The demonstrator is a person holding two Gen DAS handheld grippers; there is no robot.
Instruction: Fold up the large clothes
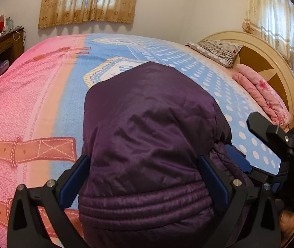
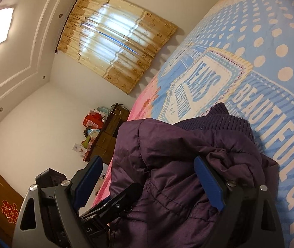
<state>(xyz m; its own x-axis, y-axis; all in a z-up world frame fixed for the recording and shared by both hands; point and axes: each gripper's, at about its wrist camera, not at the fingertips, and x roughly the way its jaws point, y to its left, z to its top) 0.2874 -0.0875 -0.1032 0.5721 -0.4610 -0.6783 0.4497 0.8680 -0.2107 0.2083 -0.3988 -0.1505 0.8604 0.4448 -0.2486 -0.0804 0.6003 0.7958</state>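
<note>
A purple padded jacket (image 1: 147, 124) lies bundled on the bed, its ribbed hem nearest the camera in the left wrist view. My left gripper (image 1: 143, 177) straddles the bundle with its jaws wide, and both blue pads press into its sides. In the right wrist view the jacket (image 2: 178, 155) sits between the jaws of my right gripper (image 2: 149, 180), which is rolled onto its side and open. One of its pads (image 2: 209, 181) touches the fabric; the other stands apart from it. Its black finger (image 1: 258, 124) shows beside the jacket on the right.
The bed sheet (image 1: 43, 103) is pink and blue with printed belts and dots. A pillow (image 1: 217, 49) and a folded pink blanket (image 1: 262, 95) lie by the rounded headboard (image 1: 260, 62). A dark cluttered desk (image 1: 0, 49) stands at the far left, under curtained windows.
</note>
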